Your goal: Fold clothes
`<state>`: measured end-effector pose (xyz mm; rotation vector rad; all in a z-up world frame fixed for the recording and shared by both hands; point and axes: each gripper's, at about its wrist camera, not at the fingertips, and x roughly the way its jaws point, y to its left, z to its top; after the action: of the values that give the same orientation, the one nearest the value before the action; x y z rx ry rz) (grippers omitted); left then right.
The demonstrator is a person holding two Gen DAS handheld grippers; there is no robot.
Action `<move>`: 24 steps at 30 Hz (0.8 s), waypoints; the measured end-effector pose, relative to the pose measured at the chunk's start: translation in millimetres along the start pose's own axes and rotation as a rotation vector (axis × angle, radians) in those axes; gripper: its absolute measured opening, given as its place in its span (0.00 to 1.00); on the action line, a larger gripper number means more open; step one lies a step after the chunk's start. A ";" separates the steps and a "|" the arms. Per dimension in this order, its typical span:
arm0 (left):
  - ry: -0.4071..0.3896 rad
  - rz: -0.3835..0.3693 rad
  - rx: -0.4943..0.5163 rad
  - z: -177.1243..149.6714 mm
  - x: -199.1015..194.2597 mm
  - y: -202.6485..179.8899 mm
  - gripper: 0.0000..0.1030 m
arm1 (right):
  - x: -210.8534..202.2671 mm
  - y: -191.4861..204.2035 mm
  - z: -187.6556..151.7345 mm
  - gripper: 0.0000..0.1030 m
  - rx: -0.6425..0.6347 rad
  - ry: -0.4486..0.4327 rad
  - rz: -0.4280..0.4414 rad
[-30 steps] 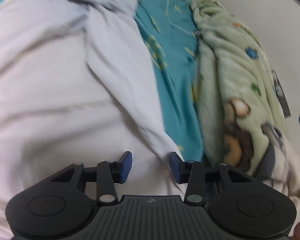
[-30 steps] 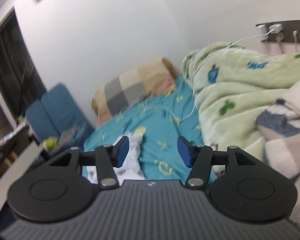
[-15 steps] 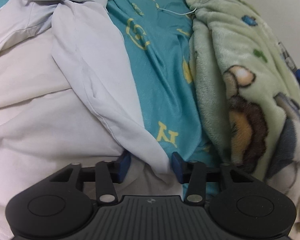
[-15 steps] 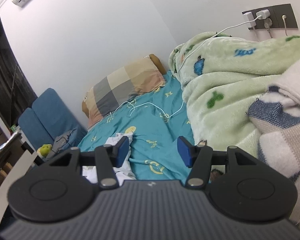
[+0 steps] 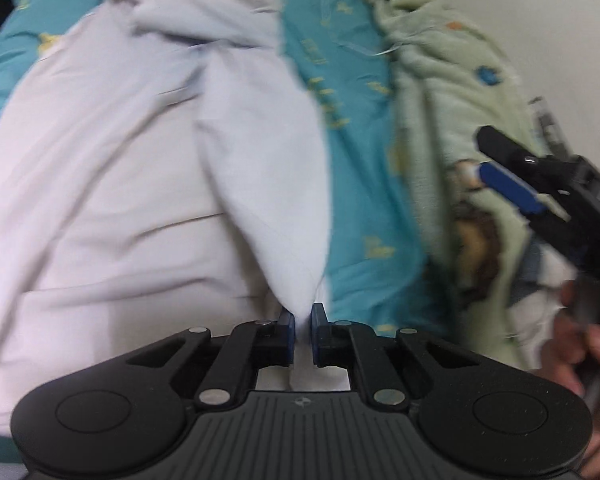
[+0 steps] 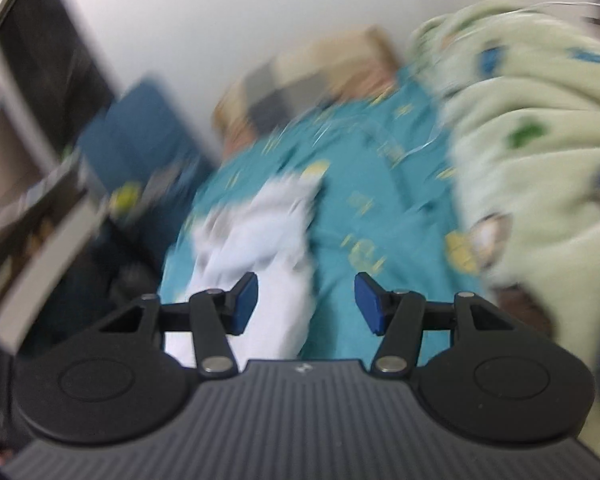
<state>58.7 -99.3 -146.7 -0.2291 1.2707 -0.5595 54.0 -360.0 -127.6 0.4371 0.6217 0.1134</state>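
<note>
A white garment [image 5: 120,184] lies spread on the teal bedsheet [image 5: 364,208]. My left gripper [image 5: 302,330] is shut on the tip of its sleeve [image 5: 268,176], which rises from the jaws as a taut fold. My right gripper [image 6: 306,302] is open and empty above the bed; the garment [image 6: 260,240] shows blurred below its left finger. The right gripper [image 5: 512,176] also shows at the right edge of the left wrist view, held in a hand over the blanket.
A pale green fleece blanket [image 5: 452,128] with cartoon prints lies heaped along the right side of the bed, next to the wall. A checked pillow [image 6: 300,76] sits at the head. A blue chair [image 6: 140,136] and a shelf [image 6: 32,236] stand left of the bed.
My left gripper has closed on the sleeve tip and pulled it up. My right gripper has swung down and left toward the garment, and now shows in the left wrist view.
</note>
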 end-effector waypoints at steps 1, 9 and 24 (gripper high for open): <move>0.015 0.036 -0.007 0.8 3.8 11.5 0.08 | 8.8 10.0 -3.7 0.55 -0.047 0.051 0.023; 0.074 0.032 0.018 0.6 -9.2 44.5 0.26 | 65.1 62.5 -42.7 0.21 -0.224 0.415 0.125; 0.297 0.448 0.267 10.5 -80.6 113.3 0.65 | 111.7 87.3 -100.8 0.07 -0.397 0.717 0.055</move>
<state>84.3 36.6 -128.4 0.3676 1.4602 -0.3761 87.8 -218.8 -223.4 0.0120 1.2618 0.4500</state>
